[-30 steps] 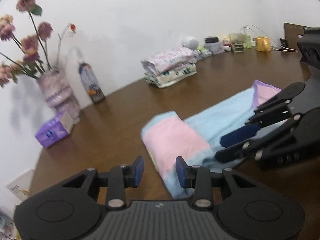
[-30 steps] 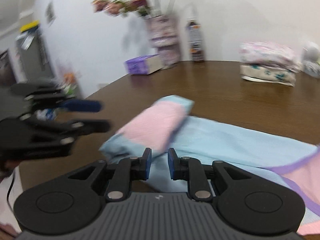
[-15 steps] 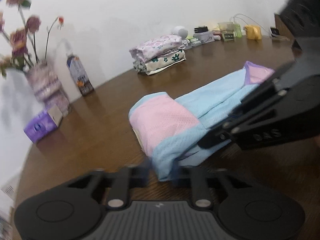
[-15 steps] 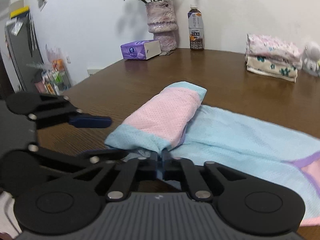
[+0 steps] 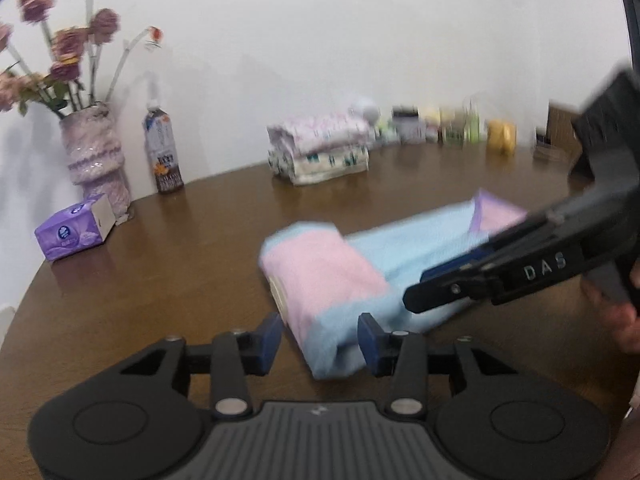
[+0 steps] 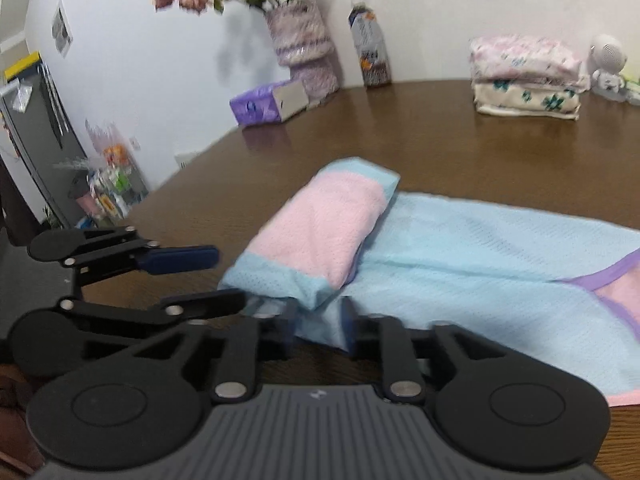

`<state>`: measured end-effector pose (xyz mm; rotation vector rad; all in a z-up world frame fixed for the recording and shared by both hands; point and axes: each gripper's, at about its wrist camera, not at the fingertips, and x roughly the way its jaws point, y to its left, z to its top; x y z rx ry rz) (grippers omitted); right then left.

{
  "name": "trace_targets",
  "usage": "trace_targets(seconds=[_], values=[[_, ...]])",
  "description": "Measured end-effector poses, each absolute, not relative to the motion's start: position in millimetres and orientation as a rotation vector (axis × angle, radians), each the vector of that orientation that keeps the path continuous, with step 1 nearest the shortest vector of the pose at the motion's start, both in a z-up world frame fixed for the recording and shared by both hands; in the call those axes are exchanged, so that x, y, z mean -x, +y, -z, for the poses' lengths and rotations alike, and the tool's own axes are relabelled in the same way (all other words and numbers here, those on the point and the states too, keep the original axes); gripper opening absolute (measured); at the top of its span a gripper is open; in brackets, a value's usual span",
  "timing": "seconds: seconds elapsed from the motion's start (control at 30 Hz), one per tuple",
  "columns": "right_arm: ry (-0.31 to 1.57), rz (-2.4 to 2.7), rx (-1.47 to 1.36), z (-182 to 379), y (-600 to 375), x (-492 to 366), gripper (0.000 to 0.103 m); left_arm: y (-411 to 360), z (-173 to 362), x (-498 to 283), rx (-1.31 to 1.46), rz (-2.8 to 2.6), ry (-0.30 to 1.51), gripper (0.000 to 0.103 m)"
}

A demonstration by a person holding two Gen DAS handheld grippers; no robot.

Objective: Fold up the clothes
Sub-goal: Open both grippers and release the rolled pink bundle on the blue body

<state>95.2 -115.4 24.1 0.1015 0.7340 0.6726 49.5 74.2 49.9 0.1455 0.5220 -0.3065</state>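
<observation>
Pale blue mesh with a pink panel and lilac trim makes up the garment (image 6: 472, 248), which lies on the brown table (image 6: 420, 148); one end is rolled or folded into a thick pink-and-blue bundle (image 5: 320, 280), the rest spread flat toward the right of the right wrist view. The left gripper (image 5: 320, 338) has its jaws spread wide, one blue-padded finger on either side of the bundle's near blue end; whether the pads touch the cloth cannot be told. The right gripper (image 6: 318, 326) has its jaws parted, with a fold of blue cloth lying between the fingers at the garment's near edge; motion blur hides whether it is pinched. In the left wrist view the right gripper crosses from the right, above the flat part of the garment, with part of a hand (image 5: 620, 312) behind it. At the back of the table stand a vase (image 5: 96, 156) of flowers, a bottle (image 5: 162, 156), a purple tissue box (image 5: 74, 234) and a stack (image 5: 320, 148) of folded clothes, all well apart from the garment.
</observation>
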Motion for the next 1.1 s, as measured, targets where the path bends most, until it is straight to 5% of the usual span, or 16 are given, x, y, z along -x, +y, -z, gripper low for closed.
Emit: trace_targets(seconds=[0.13,0.23,0.8,0.9,1.1], values=[[0.682,-0.665,-0.125,-36,-119,-99,0.032,70,-54,-65,-0.132,0.287,0.511,0.038],[0.701,-0.662,-0.093,-29,-106,-108,0.021,59,-41,-77,-0.185,0.293,0.562,0.038],[0.69,-0.615,-0.025,-22,-108,-98,0.025,61,-46,-71,-0.174,0.283,0.507,0.044],[0.655,-0.595,-0.048,-27,-121,-95,0.026,55,-55,-89,-0.205,0.3,0.491,0.023],[0.665,-0.542,-0.049,-22,-142,-90,0.026,32,-39,-133,-0.281,0.334,0.606,0.021]])
